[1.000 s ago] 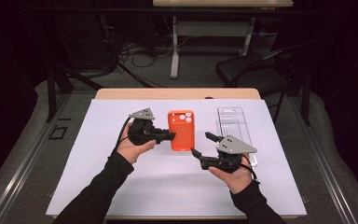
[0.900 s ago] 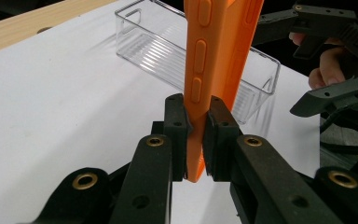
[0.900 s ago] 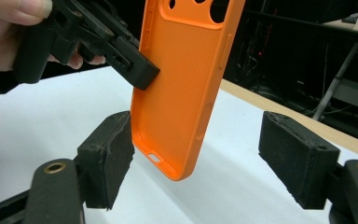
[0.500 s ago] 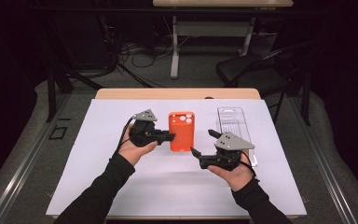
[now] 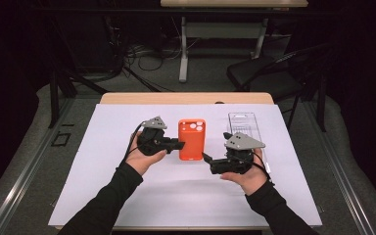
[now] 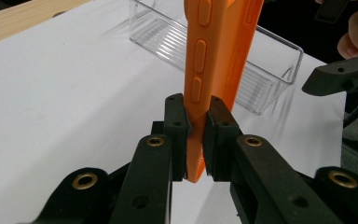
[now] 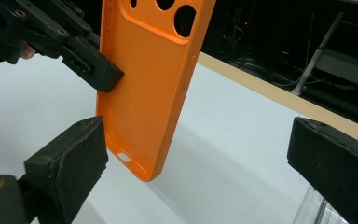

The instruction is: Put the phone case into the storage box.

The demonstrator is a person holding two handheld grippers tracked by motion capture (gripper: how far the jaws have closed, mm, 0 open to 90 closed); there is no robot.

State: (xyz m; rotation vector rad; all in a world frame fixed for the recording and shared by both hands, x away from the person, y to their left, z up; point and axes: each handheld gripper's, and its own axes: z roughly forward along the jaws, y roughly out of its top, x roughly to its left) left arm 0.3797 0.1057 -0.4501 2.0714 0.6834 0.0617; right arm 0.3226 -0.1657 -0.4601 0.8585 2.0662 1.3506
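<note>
Left gripper [image 6: 193,135] pinches the orange case [image 5: 192,139] by one side edge above the sheet [image 5: 103,147]; right gripper [image 7: 200,158], spread wide, should probably take the bottom corner squarely.

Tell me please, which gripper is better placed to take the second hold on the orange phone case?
Right. The right gripper is open beside the orange phone case, while the left gripper already clamps its edge.

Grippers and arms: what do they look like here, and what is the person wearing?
Both the left gripper and the right gripper are black, each topped by a grey three-cornered plate, with brass-coloured rivets along the linkages and a black cable trailing off. The jaws are matte black blocks. The person wears long black sleeves.
</note>
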